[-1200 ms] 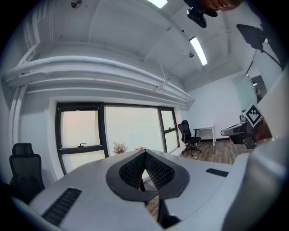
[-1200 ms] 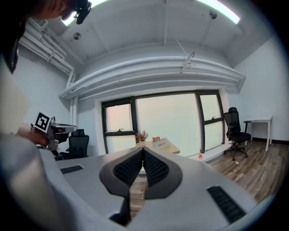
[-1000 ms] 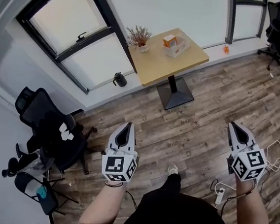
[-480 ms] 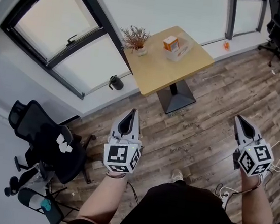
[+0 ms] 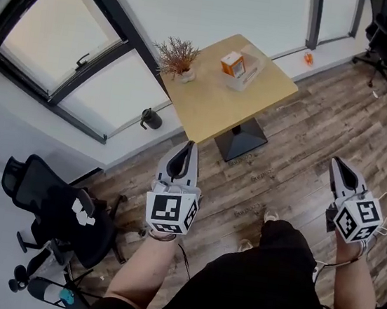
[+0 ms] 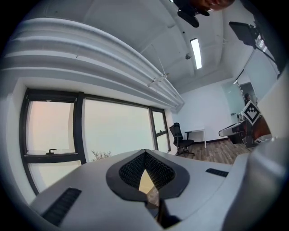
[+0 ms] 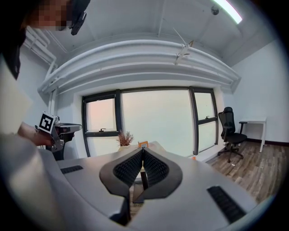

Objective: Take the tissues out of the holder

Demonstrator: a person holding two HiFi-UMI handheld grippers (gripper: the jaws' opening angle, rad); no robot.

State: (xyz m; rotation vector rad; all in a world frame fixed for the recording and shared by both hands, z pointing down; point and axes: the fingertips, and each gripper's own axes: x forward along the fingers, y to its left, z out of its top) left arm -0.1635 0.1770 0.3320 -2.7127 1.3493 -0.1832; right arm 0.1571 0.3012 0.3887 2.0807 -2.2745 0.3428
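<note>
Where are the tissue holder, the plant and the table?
Tissue holder (image 5: 252,70): head view, its clear rim.
Plant (image 5: 176,51): head view, its dry twigs.
Table (image 5: 214,102): head view, bare wooden top.

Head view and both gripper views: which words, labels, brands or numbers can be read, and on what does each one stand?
No text can be read in any view.
Print on the small orange box in the clear holder on the light wooden table: too small to read.
Black-and-white squares on the cubes of the left gripper and the right gripper: marker patterns, no words.
White marks on the black office chair: blurred, unreadable.
</note>
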